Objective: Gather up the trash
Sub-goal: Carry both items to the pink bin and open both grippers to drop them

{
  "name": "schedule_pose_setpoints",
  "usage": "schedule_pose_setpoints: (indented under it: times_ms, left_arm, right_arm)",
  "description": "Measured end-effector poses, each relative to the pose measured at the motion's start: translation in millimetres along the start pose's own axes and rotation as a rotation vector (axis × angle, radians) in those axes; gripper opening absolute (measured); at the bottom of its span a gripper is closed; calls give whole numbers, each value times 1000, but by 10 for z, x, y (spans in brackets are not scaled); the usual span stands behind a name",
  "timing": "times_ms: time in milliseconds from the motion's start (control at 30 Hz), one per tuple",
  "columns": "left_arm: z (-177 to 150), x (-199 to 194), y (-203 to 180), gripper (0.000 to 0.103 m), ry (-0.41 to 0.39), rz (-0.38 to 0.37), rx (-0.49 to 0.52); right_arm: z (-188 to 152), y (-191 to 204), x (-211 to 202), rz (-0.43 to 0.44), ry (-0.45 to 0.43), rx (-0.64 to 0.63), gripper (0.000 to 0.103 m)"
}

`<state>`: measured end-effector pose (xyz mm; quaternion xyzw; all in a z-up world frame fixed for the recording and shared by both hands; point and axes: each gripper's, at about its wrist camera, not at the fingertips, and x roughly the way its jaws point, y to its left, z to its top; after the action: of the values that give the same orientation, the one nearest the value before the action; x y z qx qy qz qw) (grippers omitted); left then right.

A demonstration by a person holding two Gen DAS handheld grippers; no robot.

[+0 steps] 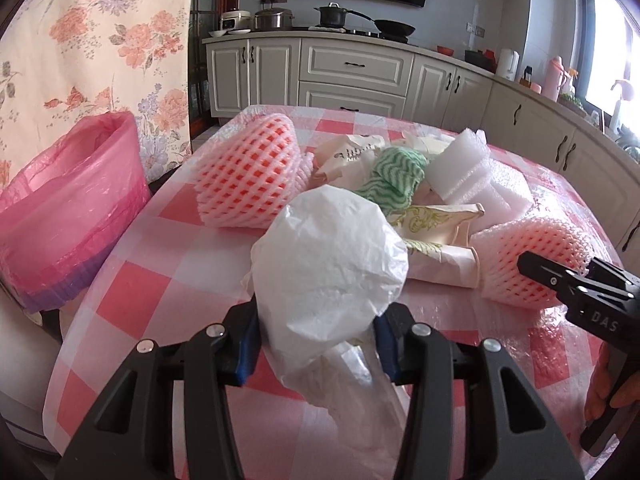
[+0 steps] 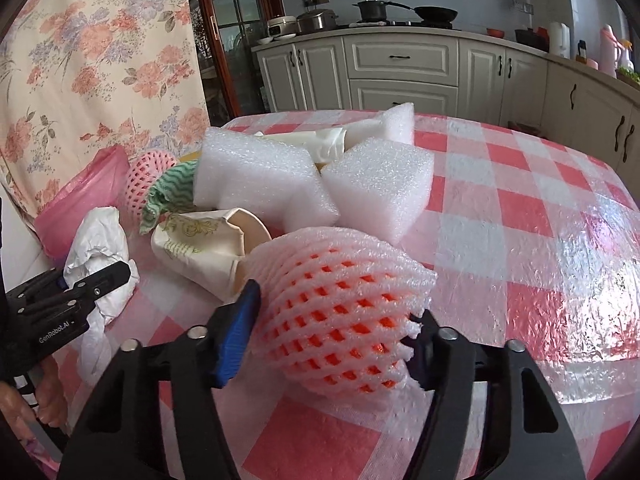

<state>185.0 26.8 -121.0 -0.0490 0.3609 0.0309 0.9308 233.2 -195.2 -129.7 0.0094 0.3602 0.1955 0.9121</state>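
On the checked table (image 1: 132, 292) lies a heap of trash. My left gripper (image 1: 316, 344) is shut on a crumpled white plastic bag (image 1: 332, 256) at the heap's near edge; in the right wrist view the same gripper (image 2: 86, 290) and bag (image 2: 100, 236) show at the left. My right gripper (image 2: 328, 340) is shut on a pink foam fruit net (image 2: 340, 292), its blue pad and black finger pressing the net's sides. From the left wrist view that net (image 1: 532, 256) lies at the right with the right gripper (image 1: 560, 280) on it. A pink-lined bin (image 1: 72, 208) stands left of the table.
A second foam net (image 1: 248, 172), a green wavy cloth (image 1: 396, 176), squashed paper cups (image 1: 436, 232) and white foam blocks (image 2: 256, 176) make up the heap. A floral curtain (image 1: 100, 40) hangs behind the bin. Kitchen cabinets (image 1: 352, 68) line the far wall.
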Motion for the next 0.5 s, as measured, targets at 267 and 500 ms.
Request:
schedule_pose_setpoints:
  times_ms: [267,500]
  left_arm:
    - [-37,-224,195,46,-48,1,-29]
    - [-60,-409,560,45,-78,37,-68]
  right_arm:
    - [-74,257,-122,2,-36,-14,40]
    - [44,801,-298,59,-103,-101,38]
